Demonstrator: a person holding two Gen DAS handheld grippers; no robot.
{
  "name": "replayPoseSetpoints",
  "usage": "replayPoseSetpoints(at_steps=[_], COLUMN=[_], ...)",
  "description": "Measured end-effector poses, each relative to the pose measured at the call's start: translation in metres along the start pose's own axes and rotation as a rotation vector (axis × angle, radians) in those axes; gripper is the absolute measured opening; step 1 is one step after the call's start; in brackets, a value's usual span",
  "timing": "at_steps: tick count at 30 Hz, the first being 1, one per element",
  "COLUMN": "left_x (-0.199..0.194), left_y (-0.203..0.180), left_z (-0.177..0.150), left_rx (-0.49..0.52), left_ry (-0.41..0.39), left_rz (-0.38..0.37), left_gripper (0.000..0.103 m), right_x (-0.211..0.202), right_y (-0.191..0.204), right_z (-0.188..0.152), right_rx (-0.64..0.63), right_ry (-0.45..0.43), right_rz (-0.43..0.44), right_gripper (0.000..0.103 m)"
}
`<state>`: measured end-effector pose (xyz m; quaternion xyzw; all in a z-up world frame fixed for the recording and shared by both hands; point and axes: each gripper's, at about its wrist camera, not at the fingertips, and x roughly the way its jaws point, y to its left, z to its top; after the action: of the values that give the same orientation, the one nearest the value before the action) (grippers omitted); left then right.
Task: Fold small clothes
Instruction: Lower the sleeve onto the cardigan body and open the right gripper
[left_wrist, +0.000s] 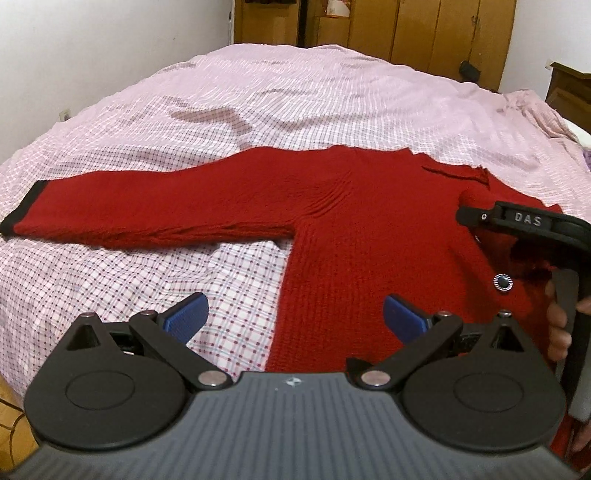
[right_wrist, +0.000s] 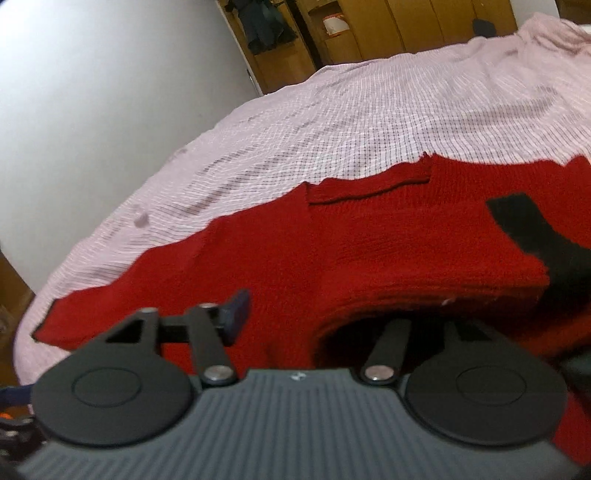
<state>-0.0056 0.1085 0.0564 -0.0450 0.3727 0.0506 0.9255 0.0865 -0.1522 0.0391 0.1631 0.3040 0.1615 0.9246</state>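
Pink checked bedding (left_wrist: 295, 110) covers a bed before wooden wardrobes (left_wrist: 406, 26). On it my red knitted sweater (left_wrist: 351, 229) lies flat, one sleeve (left_wrist: 147, 206) stretched out sideways. Left gripper (left_wrist: 295, 314) hangs open, empty; right gripper (right_wrist: 325, 314) open, one finger hidden under a fold. Soft, floppy, light knit; I'd pinch the black cuff (left_wrist: 22, 210).

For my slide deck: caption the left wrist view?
Open left gripper hovers over a red sweater on a checked bedsheet.
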Motion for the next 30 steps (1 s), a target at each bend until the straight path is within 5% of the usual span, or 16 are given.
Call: replayPoseSetpoints(at_steps=[14,23,30], left_x=[-0.01,-0.01,-0.007], left_y=[-0.022,-0.057,-0.088], left_z=[-0.001,0.007,0.012], left_rx=[0.029,0.104,0.165], left_ry=[0.01,0.001,0.002], left_rz=[-0.026,-0.058,-0.084], left_gripper=[0.103,0.103,0.103], right_x=[-0.092,-0.131,-0.14], right_y=[-0.011,-0.034,-0.055], right_z=[-0.026,-0.03,-0.025], right_rx=[0.008,-0.06,0.009], right_ry=[0.021,-0.046,-0.102], right_rz=[0.004,-0.178,-0.215], right_gripper=[0.072,0.071,0.071])
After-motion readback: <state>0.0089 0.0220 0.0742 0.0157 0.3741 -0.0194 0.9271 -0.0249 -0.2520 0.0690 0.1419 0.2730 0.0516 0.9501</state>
